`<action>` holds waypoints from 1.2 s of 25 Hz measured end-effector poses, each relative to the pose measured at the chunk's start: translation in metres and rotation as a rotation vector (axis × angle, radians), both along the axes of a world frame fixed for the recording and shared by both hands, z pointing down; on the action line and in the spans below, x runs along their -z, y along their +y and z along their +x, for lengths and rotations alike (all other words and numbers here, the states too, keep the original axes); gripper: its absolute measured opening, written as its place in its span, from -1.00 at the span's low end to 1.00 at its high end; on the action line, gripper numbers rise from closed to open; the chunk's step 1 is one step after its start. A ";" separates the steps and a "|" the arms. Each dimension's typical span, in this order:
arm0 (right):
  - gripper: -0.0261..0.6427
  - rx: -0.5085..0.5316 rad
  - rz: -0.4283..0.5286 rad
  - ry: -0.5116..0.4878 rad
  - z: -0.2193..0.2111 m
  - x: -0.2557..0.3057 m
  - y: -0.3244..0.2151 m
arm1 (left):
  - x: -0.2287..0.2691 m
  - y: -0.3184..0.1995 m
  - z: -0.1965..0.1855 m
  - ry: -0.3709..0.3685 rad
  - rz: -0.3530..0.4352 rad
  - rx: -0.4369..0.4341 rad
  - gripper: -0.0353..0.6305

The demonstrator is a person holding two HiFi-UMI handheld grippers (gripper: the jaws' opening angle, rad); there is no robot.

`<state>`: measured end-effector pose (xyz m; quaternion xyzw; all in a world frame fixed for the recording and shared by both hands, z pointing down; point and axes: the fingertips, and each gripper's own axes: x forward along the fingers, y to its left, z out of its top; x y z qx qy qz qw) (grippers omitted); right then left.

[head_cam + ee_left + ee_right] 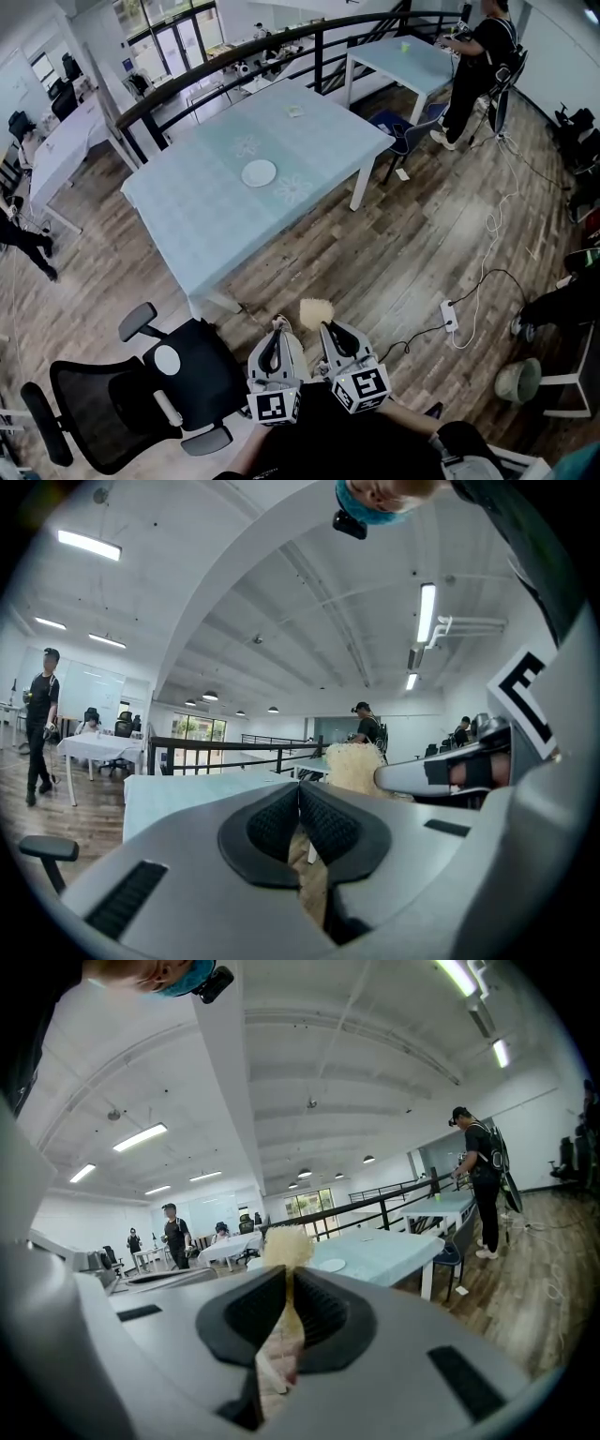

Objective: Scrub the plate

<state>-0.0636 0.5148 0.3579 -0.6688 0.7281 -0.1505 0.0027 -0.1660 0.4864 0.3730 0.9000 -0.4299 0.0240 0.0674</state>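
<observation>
Closest to me, low in the head view, both grippers sit side by side above the wooden floor (422,244). My left gripper (277,330) has its 2 jaws pressed together with nothing between them. My right gripper (328,333) is clenched on the thin flat handle of a scrub brush (286,1246), whose pale fluffy head pokes out past the jaw tips. The 1 white plate (259,172) lies well apart from both grippers, near the middle of a pale blue table (211,225). A black office chair (141,398) stands on my left, near the table's closest corner
</observation>
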 end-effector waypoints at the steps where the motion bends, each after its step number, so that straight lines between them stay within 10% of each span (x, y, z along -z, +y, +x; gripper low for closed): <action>1: -0.82 -0.001 -0.001 0.002 0.002 -0.001 -0.004 | 0.000 -0.004 0.003 -0.010 -0.001 -0.009 -0.85; 30: -0.82 -0.050 -0.034 0.038 0.032 -0.002 -0.249 | 0.013 -0.261 0.063 -0.013 0.042 -0.144 -0.85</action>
